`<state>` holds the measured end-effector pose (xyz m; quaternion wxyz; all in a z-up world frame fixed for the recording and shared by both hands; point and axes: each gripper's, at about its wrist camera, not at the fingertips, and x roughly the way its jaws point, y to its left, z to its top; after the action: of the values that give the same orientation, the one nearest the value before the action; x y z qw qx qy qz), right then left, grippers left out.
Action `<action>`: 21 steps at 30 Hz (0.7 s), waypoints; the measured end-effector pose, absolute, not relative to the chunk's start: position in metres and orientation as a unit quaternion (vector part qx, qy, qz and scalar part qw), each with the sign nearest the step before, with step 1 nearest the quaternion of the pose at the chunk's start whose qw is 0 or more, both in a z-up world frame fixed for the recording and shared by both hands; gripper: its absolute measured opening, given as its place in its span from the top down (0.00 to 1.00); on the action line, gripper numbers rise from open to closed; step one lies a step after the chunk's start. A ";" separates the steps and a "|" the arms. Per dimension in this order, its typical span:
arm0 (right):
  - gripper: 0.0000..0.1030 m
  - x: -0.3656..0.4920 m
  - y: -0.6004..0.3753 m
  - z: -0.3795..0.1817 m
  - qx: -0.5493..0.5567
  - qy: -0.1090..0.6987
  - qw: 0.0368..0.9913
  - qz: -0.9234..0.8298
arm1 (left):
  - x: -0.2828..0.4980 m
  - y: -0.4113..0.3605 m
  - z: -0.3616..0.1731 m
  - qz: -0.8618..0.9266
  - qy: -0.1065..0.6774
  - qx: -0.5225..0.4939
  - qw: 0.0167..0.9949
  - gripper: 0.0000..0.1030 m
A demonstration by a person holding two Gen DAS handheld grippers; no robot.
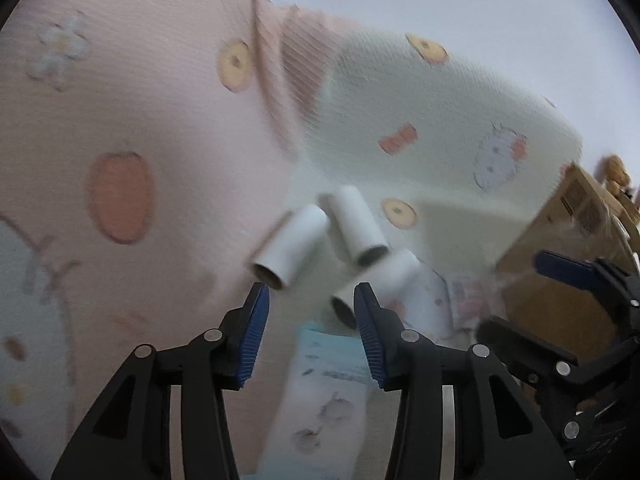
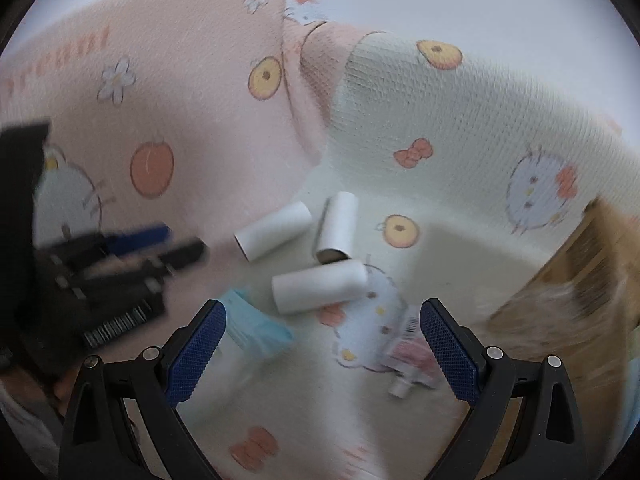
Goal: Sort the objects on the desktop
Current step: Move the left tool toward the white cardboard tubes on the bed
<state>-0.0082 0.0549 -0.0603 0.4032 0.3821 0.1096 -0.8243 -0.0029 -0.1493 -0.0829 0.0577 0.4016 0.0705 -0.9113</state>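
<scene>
Three white cardboard tubes lie together on a cartoon-printed cloth: one on the left, one behind it, one nearest. My left gripper hovers just short of them, open, with nothing between its blue pads. My right gripper is open too, its jaws wide over the nearest tube and a small pouch with a white cap. A light blue packet lies below the tubes. Each gripper shows in the other's view: the right gripper, the left gripper.
The cloth is pink on the left and cream on the right, with a fold between. A brown cardboard box stands at the right, close to my right gripper. A white wall lies beyond.
</scene>
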 end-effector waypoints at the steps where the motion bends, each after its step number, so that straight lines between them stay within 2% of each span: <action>1: 0.06 -0.012 0.055 -0.067 0.385 0.098 0.400 -0.826 | -0.008 -0.148 -0.087 -0.906 0.075 0.414 0.053 0.53; 9: 0.06 -0.025 0.046 -0.107 0.403 0.057 0.402 -0.820 | -0.037 -0.155 -0.100 -0.887 0.115 0.447 0.018 0.53; 12: 0.06 -0.024 0.033 -0.121 0.413 0.082 0.400 -0.814 | -0.051 -0.158 -0.111 -0.870 0.133 0.474 0.013 0.53; 17: 0.06 -0.018 0.015 -0.138 0.388 0.147 0.412 -0.811 | -0.060 -0.140 -0.119 -0.871 0.078 0.485 0.004 0.53; 21: 0.06 -0.026 0.012 -0.146 0.392 0.132 0.411 -0.813 | -0.069 -0.134 -0.126 -0.856 0.101 0.506 -0.029 0.53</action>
<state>-0.0264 0.0117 -0.1459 0.4110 0.3916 0.1324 -0.8126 -0.0690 -0.1343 -0.1257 -0.0289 0.5060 0.1006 -0.8562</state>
